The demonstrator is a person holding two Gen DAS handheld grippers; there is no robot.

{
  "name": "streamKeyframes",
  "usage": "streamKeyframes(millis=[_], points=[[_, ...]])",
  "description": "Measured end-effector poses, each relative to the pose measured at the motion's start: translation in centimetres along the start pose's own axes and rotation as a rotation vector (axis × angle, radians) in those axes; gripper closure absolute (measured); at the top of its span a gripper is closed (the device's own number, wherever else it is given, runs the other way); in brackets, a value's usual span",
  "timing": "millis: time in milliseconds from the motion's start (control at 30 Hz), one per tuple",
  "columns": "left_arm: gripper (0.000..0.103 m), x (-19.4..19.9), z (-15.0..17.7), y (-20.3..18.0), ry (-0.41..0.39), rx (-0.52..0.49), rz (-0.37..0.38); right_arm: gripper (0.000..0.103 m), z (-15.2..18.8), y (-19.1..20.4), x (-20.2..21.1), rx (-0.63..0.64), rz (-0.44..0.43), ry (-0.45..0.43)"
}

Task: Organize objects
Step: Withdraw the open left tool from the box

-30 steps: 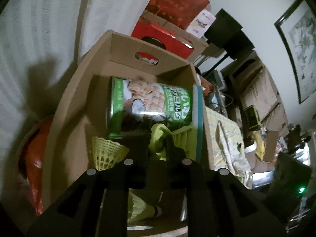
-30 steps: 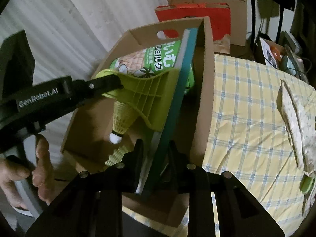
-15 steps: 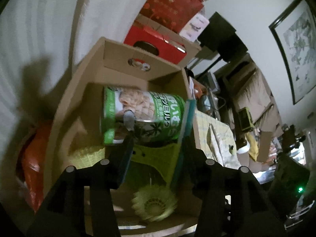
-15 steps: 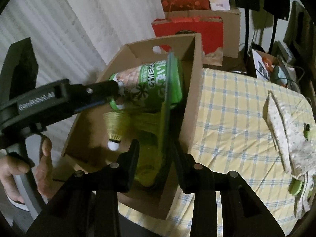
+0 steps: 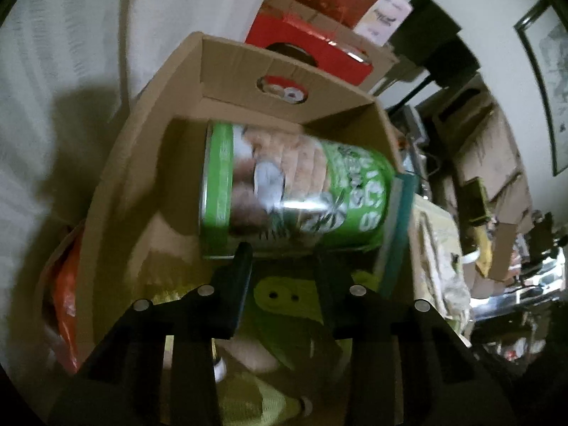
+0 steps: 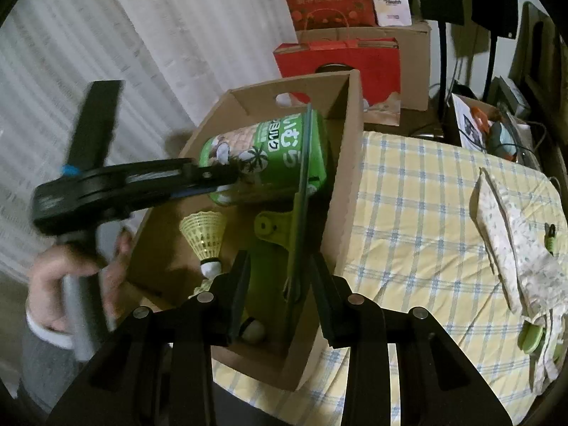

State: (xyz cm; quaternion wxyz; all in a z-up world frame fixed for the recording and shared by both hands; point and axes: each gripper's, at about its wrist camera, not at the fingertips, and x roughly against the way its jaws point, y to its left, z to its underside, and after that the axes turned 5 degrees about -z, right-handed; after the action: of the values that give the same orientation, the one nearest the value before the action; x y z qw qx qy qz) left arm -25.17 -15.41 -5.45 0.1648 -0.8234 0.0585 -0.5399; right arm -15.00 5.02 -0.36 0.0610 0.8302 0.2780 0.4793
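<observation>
Here the thing that matters is the green can [image 5: 294,191], which lies on its side in the box [image 5: 284,67], in the middle of the left wrist picture. Its long axis runs left to right across that frame, so it lies across the line of the fingers, not along it. The left gripper [image 5: 282,269] is spread wide and holds nothing; its left finger [image 5: 241,259] seems to touch the lower edge of the can near the lid end, but the blur does not let me be sure. In the right wrist picture the same gripper enters from the left and its tip is at the can [image 6: 266,159]. The right gripper [image 6: 280,277] is also apart, and a thin dark green board [image 6: 301,213] stands on its edge between the fingers, with a lime clip [image 6: 269,227] beside it; I cannot tell if the fingers press on the board. A shuttlecock [image 6: 206,238] lies lower left in the box. I judge the left hand is nearer to the can, so a next move on it belongs to this hand, and the fingers should come across the round body.
</observation>
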Motion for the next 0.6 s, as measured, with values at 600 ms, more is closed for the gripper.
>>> streamKeyframes(millis=[600], points=[[0.071,-0.1,-3.9,-3.0,-0.026,-0.075,-0.098,0.067,0.4,-3.0,1.4,-0.035,0.012,-0.021]])
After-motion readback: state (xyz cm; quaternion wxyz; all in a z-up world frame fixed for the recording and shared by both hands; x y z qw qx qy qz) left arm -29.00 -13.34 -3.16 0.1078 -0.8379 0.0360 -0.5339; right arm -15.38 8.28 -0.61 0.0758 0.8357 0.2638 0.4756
